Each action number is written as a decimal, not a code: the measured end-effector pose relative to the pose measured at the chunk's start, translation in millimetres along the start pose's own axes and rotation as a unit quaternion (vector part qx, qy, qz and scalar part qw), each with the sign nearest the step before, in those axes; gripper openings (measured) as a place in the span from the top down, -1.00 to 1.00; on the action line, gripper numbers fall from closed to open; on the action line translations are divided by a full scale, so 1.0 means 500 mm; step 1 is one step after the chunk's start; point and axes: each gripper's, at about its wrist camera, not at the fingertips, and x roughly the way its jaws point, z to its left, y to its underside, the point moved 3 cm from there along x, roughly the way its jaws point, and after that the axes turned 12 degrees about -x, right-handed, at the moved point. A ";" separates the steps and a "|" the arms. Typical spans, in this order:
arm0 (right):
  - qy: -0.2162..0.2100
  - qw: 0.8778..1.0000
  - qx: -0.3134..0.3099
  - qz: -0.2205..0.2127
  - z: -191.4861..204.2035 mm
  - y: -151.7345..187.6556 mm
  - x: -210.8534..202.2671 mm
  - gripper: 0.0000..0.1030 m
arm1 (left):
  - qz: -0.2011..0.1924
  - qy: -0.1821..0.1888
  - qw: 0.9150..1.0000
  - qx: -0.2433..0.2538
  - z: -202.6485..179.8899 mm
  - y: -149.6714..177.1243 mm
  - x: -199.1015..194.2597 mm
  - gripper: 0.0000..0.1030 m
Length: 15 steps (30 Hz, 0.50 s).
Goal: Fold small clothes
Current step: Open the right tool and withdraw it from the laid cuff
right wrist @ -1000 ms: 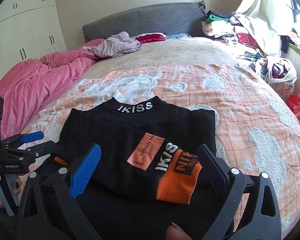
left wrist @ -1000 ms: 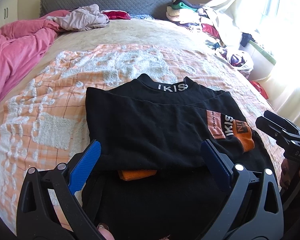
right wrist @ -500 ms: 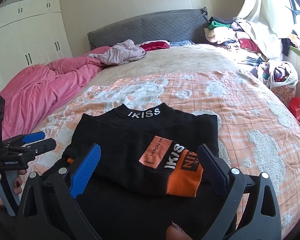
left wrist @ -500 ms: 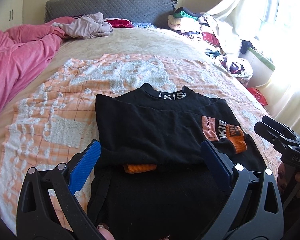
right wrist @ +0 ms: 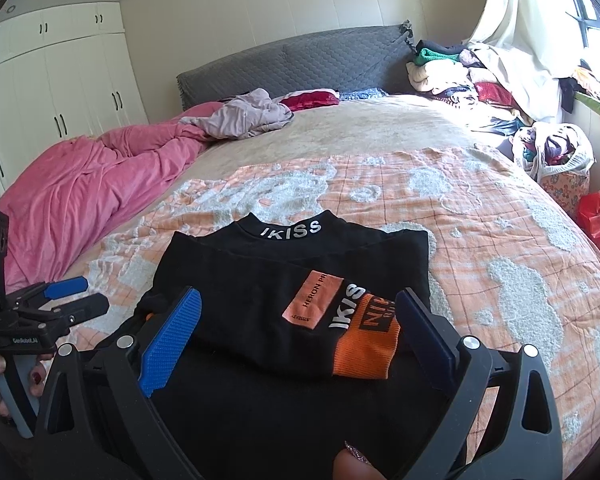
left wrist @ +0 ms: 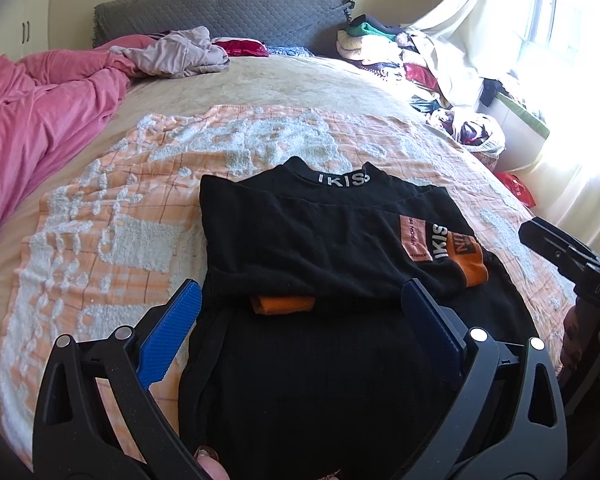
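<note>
Plainly, the bed (right wrist: 380, 132) serves as the folding surface: the top (left wrist: 320, 248) lies flat on the blanket (left wrist: 112, 240), ahead of and beneath both jaw pairs, sleeves folded in, so the lower half looks ready to fold up. Left gripper (left wrist: 300, 320) and right gripper (right wrist: 296, 320) are spread, holding nothing. Only the right view shows the wardrobe (right wrist: 52, 92); only the left shows the cuff (left wrist: 284, 304) tucked beneath.
</note>
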 end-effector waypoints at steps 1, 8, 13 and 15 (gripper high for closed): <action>0.000 1.000 0.000 0.000 0.002 0.003 -0.004 -0.88 | 0.001 -0.001 1.000 -0.001 0.001 0.004 0.000 -0.82; -0.002 1.000 0.008 0.002 0.003 0.023 -0.019 -0.88 | -0.003 -0.007 1.000 -0.005 0.004 0.034 -0.016 -0.82; -0.001 1.000 0.011 0.003 0.003 0.038 -0.033 -0.89 | 0.000 -0.009 1.000 -0.010 0.005 0.051 -0.025 -0.82; -0.002 1.000 0.012 0.004 0.002 0.044 -0.038 -0.89 | 0.001 -0.012 1.000 -0.010 0.006 0.058 -0.027 -0.82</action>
